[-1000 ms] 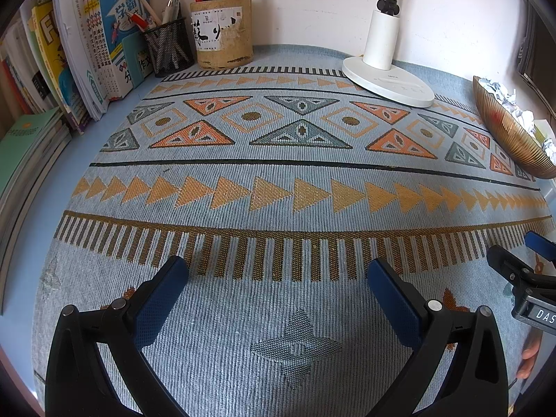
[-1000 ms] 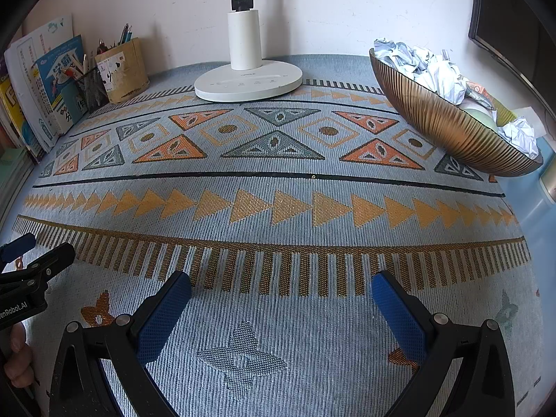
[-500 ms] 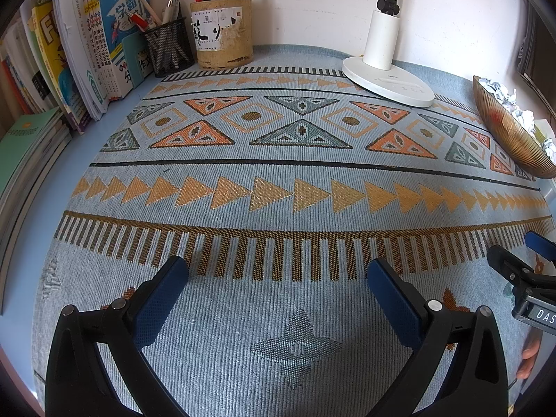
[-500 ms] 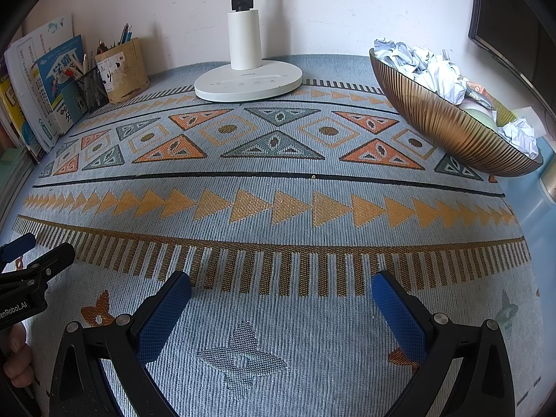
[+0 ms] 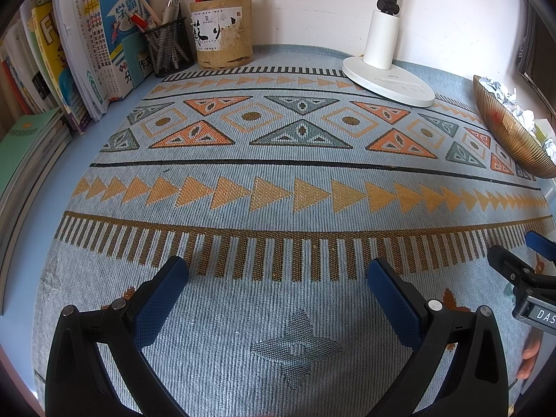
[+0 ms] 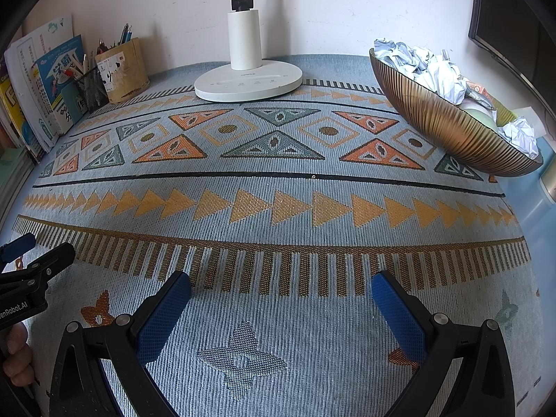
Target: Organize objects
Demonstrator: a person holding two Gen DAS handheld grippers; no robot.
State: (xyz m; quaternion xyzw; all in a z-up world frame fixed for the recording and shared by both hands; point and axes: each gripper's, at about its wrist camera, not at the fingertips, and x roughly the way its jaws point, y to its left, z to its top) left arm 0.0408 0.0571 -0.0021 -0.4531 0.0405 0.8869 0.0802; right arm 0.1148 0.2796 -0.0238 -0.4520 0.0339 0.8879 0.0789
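My left gripper (image 5: pixel 278 267) hovers open over the near part of a patterned blue mat (image 5: pixel 278 173), nothing between its blue pads. My right gripper (image 6: pixel 281 281) is also open and empty over the same mat (image 6: pixel 278 180). Each gripper shows at the edge of the other's view: the right gripper (image 5: pixel 514 253) at the far right, the left gripper (image 6: pixel 38 246) at the far left. A bronze ribbed bowl (image 6: pixel 441 121) at the right holds crumpled paper (image 6: pixel 424 66). A cardboard pen holder (image 5: pixel 222 31) and a black mesh pen cup (image 5: pixel 168 48) stand at the back left.
A white desk lamp (image 6: pixel 246 80) stands at the back centre against the wall. Upright books (image 5: pixel 80 41) and a flat stack of booklets (image 5: pixel 24 160) line the left side. A dark monitor edge (image 6: pixel 514 27) sits at the far right. A hand (image 6: pixel 17 358) holds the left gripper.
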